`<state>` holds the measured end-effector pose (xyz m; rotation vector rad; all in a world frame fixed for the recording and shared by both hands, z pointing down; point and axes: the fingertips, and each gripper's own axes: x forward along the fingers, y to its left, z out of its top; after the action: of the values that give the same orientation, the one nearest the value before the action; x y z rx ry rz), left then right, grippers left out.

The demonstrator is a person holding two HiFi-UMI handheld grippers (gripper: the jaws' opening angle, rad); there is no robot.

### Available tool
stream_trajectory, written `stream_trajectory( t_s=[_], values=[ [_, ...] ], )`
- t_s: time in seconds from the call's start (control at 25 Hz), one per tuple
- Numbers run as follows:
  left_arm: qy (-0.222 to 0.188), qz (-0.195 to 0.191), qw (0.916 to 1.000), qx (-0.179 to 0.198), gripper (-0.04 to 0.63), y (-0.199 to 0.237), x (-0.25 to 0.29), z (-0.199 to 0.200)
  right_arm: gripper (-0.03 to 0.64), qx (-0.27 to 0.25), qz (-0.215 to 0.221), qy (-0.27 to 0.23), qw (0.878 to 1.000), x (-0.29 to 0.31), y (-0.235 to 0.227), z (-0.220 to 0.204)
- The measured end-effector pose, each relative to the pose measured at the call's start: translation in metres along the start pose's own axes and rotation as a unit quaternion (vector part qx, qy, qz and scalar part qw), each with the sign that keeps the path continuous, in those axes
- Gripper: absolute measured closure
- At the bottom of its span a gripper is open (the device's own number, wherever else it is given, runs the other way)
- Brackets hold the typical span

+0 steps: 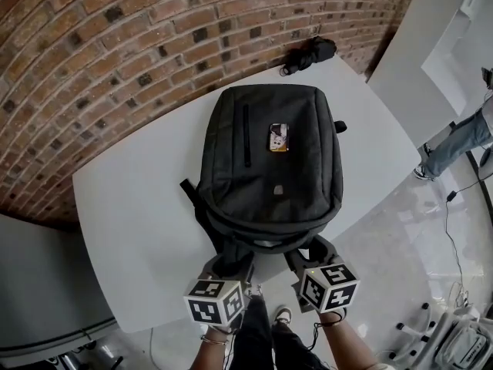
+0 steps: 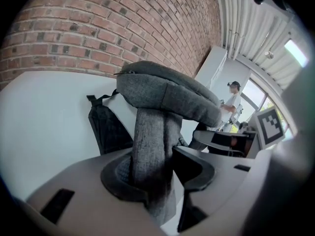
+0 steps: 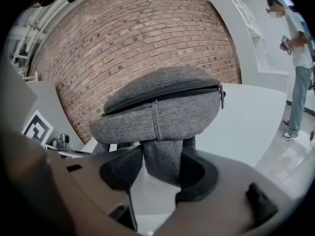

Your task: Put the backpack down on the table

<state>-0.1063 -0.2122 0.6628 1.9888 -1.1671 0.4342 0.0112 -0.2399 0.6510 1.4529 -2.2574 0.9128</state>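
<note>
A dark grey backpack (image 1: 269, 156) lies flat on the white table (image 1: 139, 222), its top end toward me at the near edge. My left gripper (image 1: 231, 267) is shut on the backpack's left shoulder strap (image 2: 150, 154), which runs down between the jaws. My right gripper (image 1: 308, 259) is shut on the right shoulder strap (image 3: 162, 159), just below the backpack's padded top (image 3: 162, 107). Both grippers sit side by side at the table's near edge. A small card or tag (image 1: 278, 137) lies on the backpack's front.
A brick wall (image 1: 115, 45) runs behind the table. A small black bundle (image 1: 310, 52) rests at the table's far corner. A person (image 3: 298, 58) stands on the floor to the right; cables and chair bases lie on the floor at lower right.
</note>
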Motion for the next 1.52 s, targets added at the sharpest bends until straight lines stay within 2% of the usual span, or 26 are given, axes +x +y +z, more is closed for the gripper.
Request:
stream_trajectory(
  t_s=[0.36, 0.68, 1.16, 1.36, 1.52],
  values=[
    [0.017, 0.008, 0.9998, 0.01, 0.403, 0.009, 0.002, -0.019, 0.408, -0.007, -0.006, 0.016, 1.0, 0.006, -0.006, -0.025],
    [0.035, 0.014, 0.9992, 0.013, 0.363, 0.013, 0.001, -0.03, 0.4, -0.008, -0.005, 0.037, 0.999, 0.007, -0.008, -0.04],
    [0.017, 0.044, 0.9985, 0.027, 0.304, 0.019, -0.007, -0.038, 0.376, -0.037, -0.014, 0.042, 0.998, 0.004, -0.012, -0.056],
    [0.011, 0.057, 0.9973, 0.044, 0.291, 0.017, -0.014, -0.042, 0.373, -0.042, -0.012, 0.043, 0.998, -0.008, -0.013, -0.06],
    [0.001, 0.066, 0.997, 0.041, 0.276, 0.015, -0.022, -0.04, 0.372, -0.041, -0.007, 0.044, 0.998, -0.018, -0.01, -0.059]
  ],
)
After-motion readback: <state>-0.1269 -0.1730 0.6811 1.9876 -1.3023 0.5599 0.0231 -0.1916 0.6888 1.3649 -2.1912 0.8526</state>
